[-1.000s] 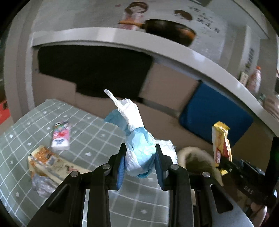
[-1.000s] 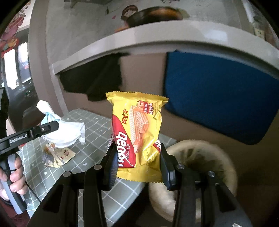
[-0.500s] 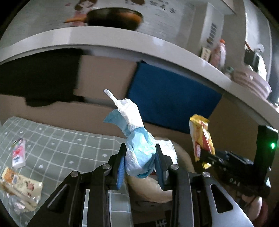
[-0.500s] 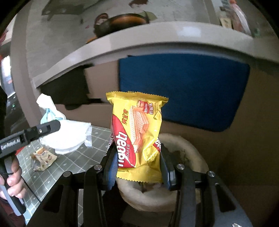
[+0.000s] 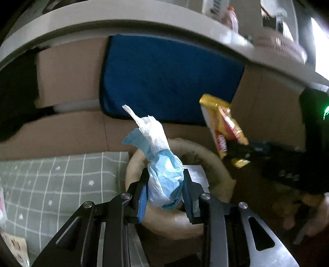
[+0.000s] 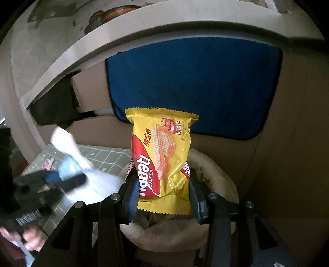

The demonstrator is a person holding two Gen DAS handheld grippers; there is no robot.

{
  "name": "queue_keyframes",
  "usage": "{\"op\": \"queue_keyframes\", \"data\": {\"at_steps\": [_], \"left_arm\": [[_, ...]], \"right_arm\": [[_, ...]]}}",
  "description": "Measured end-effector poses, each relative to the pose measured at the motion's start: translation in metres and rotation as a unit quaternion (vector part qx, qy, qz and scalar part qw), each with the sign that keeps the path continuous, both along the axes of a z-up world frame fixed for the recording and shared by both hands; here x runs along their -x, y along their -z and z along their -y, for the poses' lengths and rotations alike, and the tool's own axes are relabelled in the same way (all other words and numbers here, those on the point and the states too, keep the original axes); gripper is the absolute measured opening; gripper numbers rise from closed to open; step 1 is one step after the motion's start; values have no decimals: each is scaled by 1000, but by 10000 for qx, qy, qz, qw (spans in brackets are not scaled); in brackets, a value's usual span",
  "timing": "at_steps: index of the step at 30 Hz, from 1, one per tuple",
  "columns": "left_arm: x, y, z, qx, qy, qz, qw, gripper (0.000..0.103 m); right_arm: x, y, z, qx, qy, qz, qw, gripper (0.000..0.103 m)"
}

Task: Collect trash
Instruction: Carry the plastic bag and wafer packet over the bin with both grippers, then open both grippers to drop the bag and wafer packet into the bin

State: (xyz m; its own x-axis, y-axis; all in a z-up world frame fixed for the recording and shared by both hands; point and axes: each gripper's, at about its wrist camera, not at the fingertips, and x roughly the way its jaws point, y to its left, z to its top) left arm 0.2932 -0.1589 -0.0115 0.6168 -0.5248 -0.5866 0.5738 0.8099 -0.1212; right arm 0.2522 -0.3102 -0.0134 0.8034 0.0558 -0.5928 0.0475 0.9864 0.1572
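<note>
My left gripper [image 5: 165,192] is shut on a crumpled blue and white face mask [image 5: 162,172] and holds it above the round beige trash bin [image 5: 218,164]. My right gripper [image 6: 163,195] is shut on a yellow wafer packet [image 6: 162,160] and holds it upright over the same bin [image 6: 218,174]. The packet also shows in the left wrist view [image 5: 222,127], to the right of the mask. The mask shows blurred in the right wrist view [image 6: 70,156], at the left.
A grey checked tablecloth [image 5: 51,180] covers the table left of the bin, with a wrapper [image 5: 14,246] at its near left edge. A blue cloth [image 5: 168,82] hangs on cardboard behind the bin. A white shelf [image 5: 144,18] runs overhead.
Both grippers have swung right from over the table to above the bin, each keeping its hold. The bin now lies directly under both.
</note>
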Motion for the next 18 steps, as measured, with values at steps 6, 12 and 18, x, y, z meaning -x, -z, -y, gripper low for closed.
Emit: {"op": "queue_keyframes", "data": {"at_steps": [6, 12, 18], "left_arm": [[-17, 5, 14, 135, 4, -244, 9996, 31], [-29, 10, 17, 101, -6, -395, 9992, 31], [-42, 17, 16, 159, -82, -622, 9979, 31]], "right_arm": [[-1, 11, 13, 104, 86, -127, 9998, 40], [-9, 23, 18, 33, 69, -280, 9996, 40], [-19, 31, 22, -159, 75, -373, 9991, 40]]}}
